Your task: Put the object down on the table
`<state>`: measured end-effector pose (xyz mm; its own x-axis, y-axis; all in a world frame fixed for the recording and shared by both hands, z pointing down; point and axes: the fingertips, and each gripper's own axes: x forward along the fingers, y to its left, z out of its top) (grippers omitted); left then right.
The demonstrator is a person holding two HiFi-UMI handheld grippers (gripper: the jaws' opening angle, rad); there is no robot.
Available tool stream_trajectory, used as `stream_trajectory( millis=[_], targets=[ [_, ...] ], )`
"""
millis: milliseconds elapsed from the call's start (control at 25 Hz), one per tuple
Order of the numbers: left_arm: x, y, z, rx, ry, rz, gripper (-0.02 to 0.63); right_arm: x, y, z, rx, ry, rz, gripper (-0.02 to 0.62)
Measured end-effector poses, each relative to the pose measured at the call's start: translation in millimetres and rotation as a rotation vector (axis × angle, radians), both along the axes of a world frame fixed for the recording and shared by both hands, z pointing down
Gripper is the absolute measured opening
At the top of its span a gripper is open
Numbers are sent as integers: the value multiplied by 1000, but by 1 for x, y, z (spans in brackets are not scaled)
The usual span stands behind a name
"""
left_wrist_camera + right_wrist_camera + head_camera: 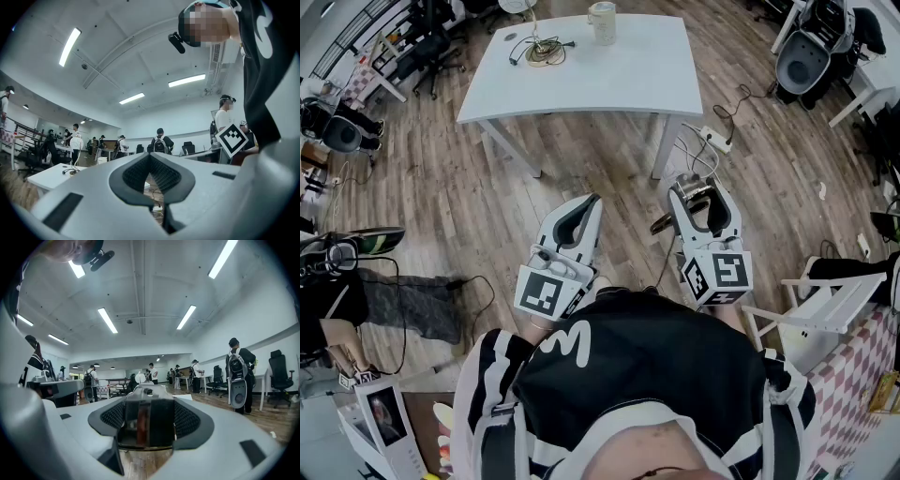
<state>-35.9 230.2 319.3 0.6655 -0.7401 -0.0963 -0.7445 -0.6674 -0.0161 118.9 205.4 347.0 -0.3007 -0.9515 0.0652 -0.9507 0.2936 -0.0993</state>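
Note:
In the head view both grippers are held out at waist height over the wooden floor, short of the white table (609, 84). My right gripper (698, 187) is shut on a dark, glossy, box-like object (699, 200). In the right gripper view that gripper (149, 401) has the dark object (147, 420) filling the gap between its ribbed pads, a pale cap on top. My left gripper (592, 202) is shut and holds nothing. In the left gripper view its (150, 157) tips meet in front of the room.
On the table lie a coil of cable (539, 49) and a pale jar (602, 22). A power strip (715, 139) and cords lie on the floor by the table's right leg. A white rack (811, 314) stands at my right. Office chairs (806, 56) and people are around.

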Motion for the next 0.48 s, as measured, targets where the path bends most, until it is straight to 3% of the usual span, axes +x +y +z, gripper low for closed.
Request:
stream_trajectory(
  millis=[480],
  targets=[
    [4, 10, 2, -6, -7, -20, 5, -1, 8, 1, 3, 40, -26, 310]
  ],
)
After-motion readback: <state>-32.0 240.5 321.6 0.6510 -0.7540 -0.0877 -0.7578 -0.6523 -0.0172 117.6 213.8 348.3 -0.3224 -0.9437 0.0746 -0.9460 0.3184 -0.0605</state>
